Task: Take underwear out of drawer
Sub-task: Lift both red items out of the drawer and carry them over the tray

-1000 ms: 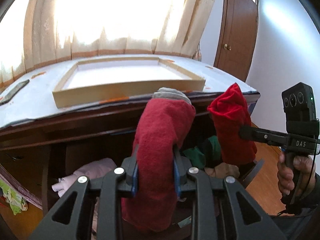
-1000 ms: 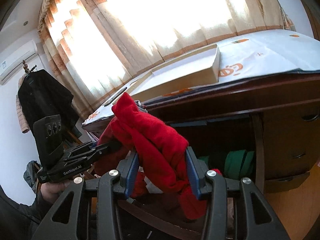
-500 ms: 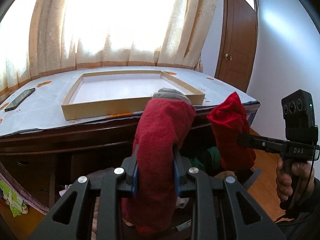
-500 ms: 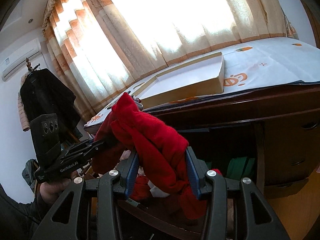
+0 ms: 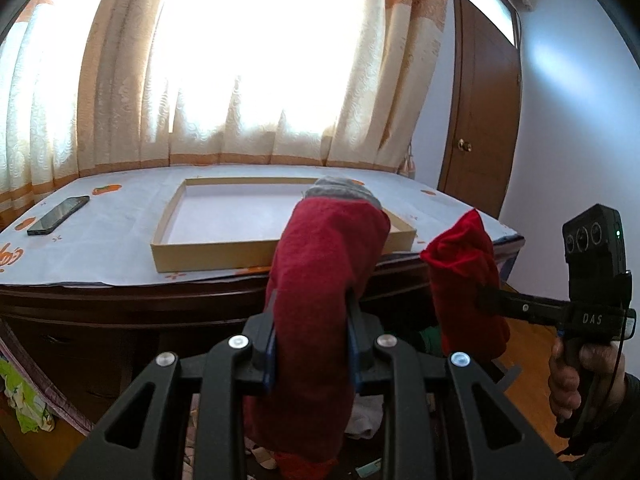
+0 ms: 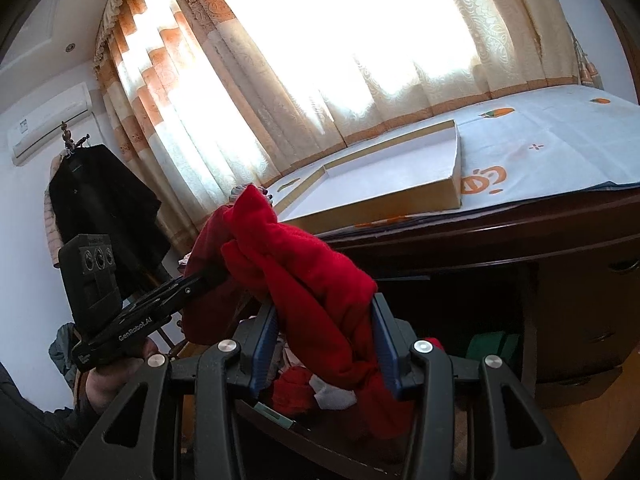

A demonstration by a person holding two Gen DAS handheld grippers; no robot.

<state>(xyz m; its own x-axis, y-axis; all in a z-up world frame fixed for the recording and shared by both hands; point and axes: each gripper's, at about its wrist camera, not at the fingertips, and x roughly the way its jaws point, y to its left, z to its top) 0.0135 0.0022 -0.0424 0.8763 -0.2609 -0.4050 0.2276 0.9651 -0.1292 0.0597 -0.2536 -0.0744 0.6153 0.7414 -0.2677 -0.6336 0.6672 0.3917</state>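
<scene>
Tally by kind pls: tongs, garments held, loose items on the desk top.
Tongs: 2, left tongs and right tongs
Red underwear: 1, apparently one piece, gripped by both
Phone: 1
Shallow cardboard box: 1
Total: 5

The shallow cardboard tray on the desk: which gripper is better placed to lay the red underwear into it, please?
Probably left: the left gripper faces the cardboard tray head-on, while the right gripper sees it off to one side.
</scene>
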